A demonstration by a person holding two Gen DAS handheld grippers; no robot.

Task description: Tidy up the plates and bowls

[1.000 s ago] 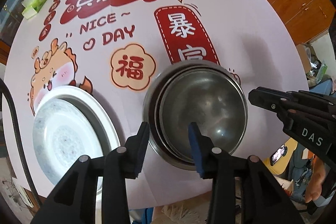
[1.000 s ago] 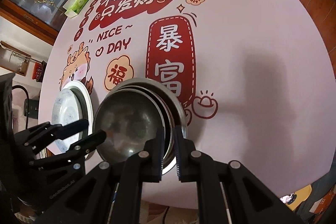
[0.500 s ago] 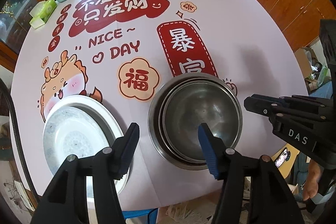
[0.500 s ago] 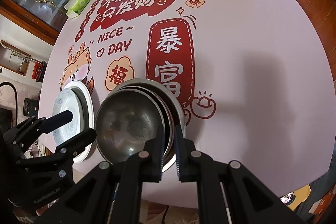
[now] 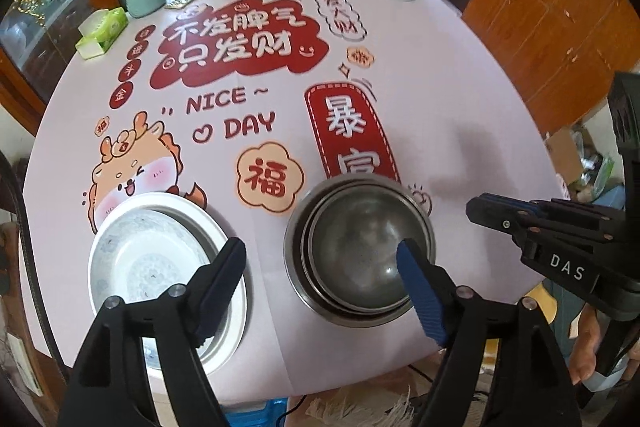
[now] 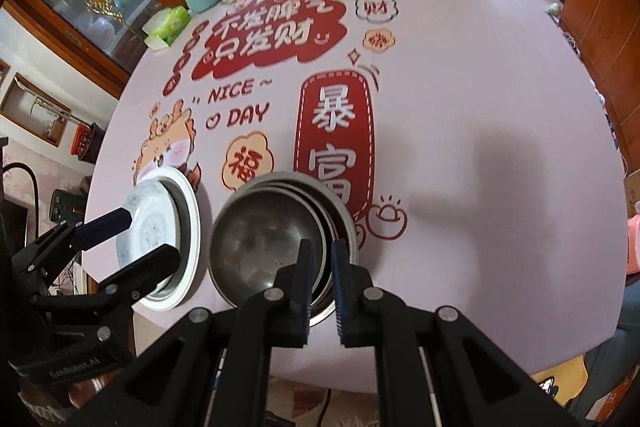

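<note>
Both grippers now sit higher than a second ago. The left gripper [image 5: 320, 267] has just been opening and spreads wide, empty; the right gripper [image 6: 321, 267] is nearly closed, holding nothing. Below them on the tabletop [image 5: 460, 99] sit nested steel bowls [image 5: 358, 251] — beside stacked white plates [image 5: 160, 259].

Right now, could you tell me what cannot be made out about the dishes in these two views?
- Metal bowls: the exact count; both views show only nested rims.
- White plates: the near edge; the left gripper, open and empty, covers it in the left wrist view.
- Right gripper: shut; whether it touches the bowl rim cannot be told.
</note>
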